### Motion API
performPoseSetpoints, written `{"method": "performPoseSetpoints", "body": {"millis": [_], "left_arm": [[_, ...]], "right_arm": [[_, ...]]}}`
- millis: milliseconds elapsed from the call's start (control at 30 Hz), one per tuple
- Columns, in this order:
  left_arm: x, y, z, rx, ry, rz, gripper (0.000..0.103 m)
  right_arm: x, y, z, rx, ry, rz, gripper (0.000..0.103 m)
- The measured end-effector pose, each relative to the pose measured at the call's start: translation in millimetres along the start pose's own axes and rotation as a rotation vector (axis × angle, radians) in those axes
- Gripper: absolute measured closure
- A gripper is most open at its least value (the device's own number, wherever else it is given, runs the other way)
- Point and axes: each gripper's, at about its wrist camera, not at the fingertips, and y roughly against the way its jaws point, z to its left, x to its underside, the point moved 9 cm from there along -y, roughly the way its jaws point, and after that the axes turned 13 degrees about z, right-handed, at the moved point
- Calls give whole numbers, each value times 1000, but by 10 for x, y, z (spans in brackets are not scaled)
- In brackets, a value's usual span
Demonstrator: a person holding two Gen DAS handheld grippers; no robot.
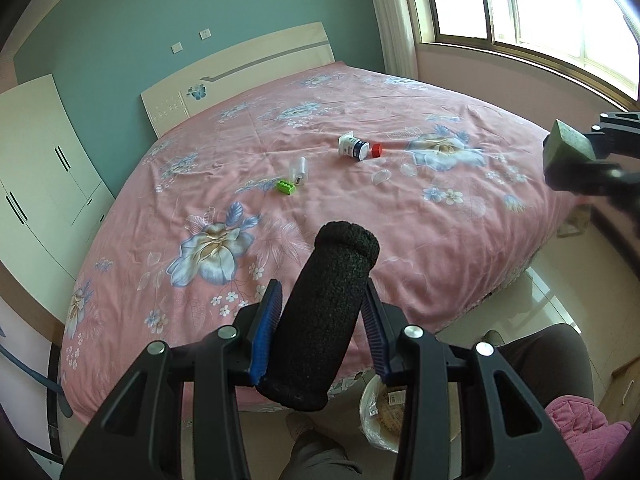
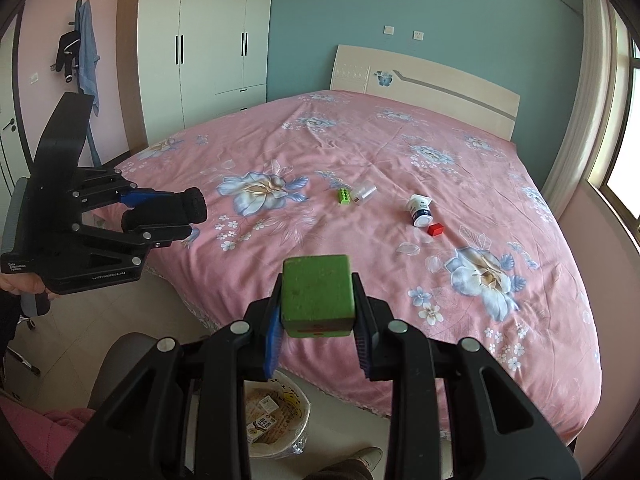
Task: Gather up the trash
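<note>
The left gripper (image 1: 320,312) has its blue-padded fingers (image 1: 266,332) closed around a black foam cylinder (image 1: 320,312), gripped low on its length so most of it sticks out ahead. The right gripper (image 2: 317,312) pinches a green foam block (image 2: 316,292) squarely between its own pads, clamped on two opposite faces, which looks a secure hold.

Both are held over the foot of the bed (image 2: 520,360), just above a lined trash bin (image 2: 298,408) on the floor between the person's feet. That placement suggests the two pieces are about to be dropped in; the bin already holds some packaging.

More litter lies well apart on the pink bedspread: a green toy brick (image 2: 343,196) beside a clear plastic cup (image 2: 365,193), and a white jar (image 2: 419,210) next to a small red block (image 2: 436,229). These probably come next.
</note>
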Motion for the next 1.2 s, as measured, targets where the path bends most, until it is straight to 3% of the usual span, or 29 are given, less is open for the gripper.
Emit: {"method": "performPoseSetpoints", "body": {"millis": [767, 1200], "left_arm": [[1392, -1759, -865, 218, -27, 440, 60], [1934, -2601, -1265, 280, -12, 650, 60]], "right_arm": [[1480, -1720, 312, -204, -133, 402, 72], [2179, -2620, 572, -281, -181, 617, 72]]}}
